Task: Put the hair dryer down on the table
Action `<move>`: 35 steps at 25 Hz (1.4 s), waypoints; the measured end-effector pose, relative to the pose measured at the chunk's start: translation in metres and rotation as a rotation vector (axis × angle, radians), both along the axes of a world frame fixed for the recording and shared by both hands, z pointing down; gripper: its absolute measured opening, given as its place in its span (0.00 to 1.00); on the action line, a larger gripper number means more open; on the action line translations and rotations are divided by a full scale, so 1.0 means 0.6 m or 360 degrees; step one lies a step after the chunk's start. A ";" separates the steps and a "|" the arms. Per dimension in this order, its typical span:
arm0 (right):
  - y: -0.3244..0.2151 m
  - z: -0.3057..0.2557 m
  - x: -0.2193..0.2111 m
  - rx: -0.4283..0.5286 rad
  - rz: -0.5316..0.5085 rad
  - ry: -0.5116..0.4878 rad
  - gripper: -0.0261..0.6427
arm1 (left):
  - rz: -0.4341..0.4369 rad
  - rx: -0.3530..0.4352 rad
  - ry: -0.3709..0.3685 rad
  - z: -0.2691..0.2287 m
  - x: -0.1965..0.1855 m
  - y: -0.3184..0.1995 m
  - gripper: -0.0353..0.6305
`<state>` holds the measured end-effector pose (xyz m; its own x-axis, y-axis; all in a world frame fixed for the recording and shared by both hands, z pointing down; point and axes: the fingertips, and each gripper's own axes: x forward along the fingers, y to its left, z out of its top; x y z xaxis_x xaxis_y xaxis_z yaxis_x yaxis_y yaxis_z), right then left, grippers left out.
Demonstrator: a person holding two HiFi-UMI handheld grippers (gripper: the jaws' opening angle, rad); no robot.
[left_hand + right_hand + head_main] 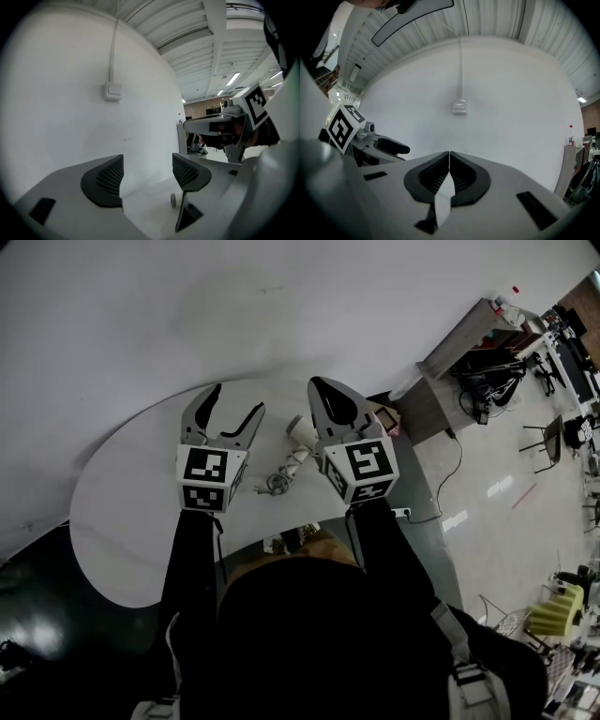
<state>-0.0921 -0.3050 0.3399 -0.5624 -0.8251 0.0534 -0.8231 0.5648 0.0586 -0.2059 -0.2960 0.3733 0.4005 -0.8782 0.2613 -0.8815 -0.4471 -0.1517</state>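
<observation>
The white hair dryer (299, 439) lies on the round white table (122, 512), between my two grippers, its grey cord (274, 485) coiled just in front of it. My right gripper's body covers part of the dryer. No gripper touches it. The left gripper (236, 401) hangs above the table to the dryer's left, open and empty (147, 176); a small pale round part (173, 200) shows on the table past its jaws. My right gripper (319, 385) is shut with its tips together and nothing held (449, 157).
A white wall with a switch box (459, 107) rises right behind the table. A grey cabinet (459, 343) stands to the right, with a power strip (401, 513) on the floor below it. Small items (281, 542) lie at the table's near edge.
</observation>
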 end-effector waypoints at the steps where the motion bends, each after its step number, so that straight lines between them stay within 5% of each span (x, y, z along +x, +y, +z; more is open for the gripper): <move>1: 0.001 -0.002 -0.002 0.0003 -0.0004 0.0002 0.08 | -0.0003 0.0028 0.0007 -0.011 -0.002 0.002 0.56; 10: 0.010 -0.012 -0.022 0.0040 -0.0046 0.0021 0.08 | -0.0057 0.0305 0.0104 -0.107 -0.021 0.028 0.56; 13: 0.015 -0.012 -0.027 0.0046 -0.0053 0.0032 0.08 | -0.0071 0.0323 0.0133 -0.107 -0.025 0.034 0.52; 18: 0.021 -0.007 -0.030 0.0040 -0.0076 0.0040 0.08 | -0.0169 0.0346 0.0145 -0.107 -0.037 0.037 0.24; 26: 0.031 -0.010 -0.044 0.0027 -0.0118 0.0028 0.08 | -0.0232 0.0335 0.0179 -0.111 -0.042 0.042 0.13; 35: 0.044 -0.011 -0.053 0.0025 -0.0175 -0.0023 0.08 | -0.0309 0.0425 0.0059 -0.123 -0.055 0.051 0.08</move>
